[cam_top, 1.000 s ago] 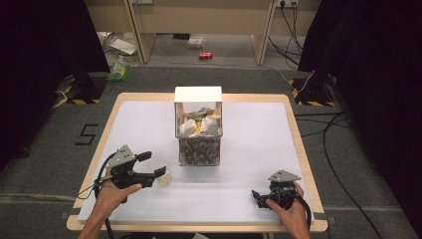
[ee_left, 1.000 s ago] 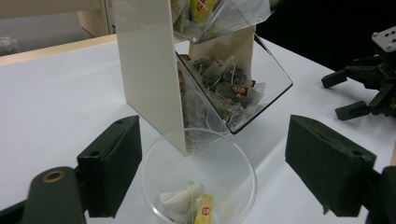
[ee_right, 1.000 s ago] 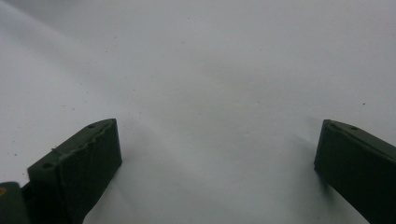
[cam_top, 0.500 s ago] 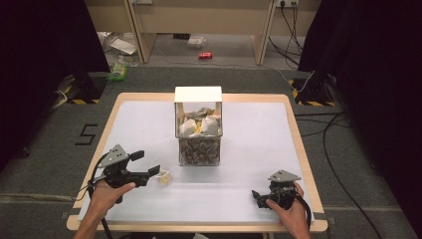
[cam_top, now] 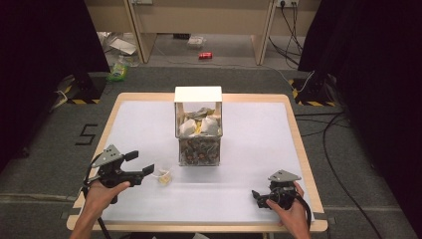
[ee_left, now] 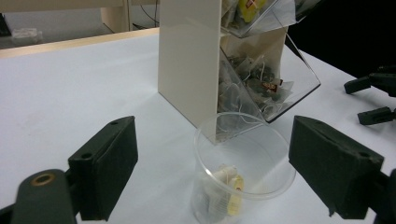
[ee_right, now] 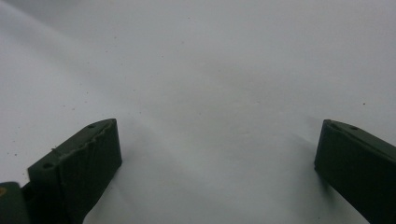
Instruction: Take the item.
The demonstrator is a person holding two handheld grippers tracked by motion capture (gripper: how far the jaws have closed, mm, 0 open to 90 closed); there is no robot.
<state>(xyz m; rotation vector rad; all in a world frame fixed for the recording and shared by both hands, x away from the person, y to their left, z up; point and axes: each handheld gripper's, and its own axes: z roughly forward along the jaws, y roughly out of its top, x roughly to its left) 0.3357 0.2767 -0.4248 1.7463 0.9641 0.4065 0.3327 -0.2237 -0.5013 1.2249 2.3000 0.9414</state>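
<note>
Wooden-edged bench with white top (cam_top: pixel 149 124), seen from the high view. At centre, cream-sided two-tier dispenser box with clear slanted bins (cam_top: pixel 198 130), upright, holding tea bags in both tiers. Left of its base and just apart from it, small clear plastic cup (cam_top: pixel 163 175), upright on the white top, with a pale tea bag (ee_left: pixel 229 179) lying at its bottom.

Left gripper (cam_top: pixel 141 163), black with grey three-cornered plate, held at the near left of the bench; fingers spread wide, pointing at the cup, nothing between them. Compared with one second ago: drawn back to the left, away from the cup, which earlier sat right at the fingertips; now a clear gap. Cup, box and the other gripper unchanged in place.

Right gripper (cam_top: pixel 257 195), black, held low at the near right edge, well apart from cup and box; fingers spread, empty.

Left gripper view: cup (ee_left: pixel 243 170) centred ahead of the two spread fingers (ee_left: pixel 105 165) and untouched by either; box side wall directly behind the cup, lower bin's string-tagged bags legible; far right, the other gripper's fingertips. Tea bag in the cup distinct here, only a yellowish speck from above.

Right gripper view: bare white bench top between two widely parted fingers (ee_right: pixel 81 161).
</note>
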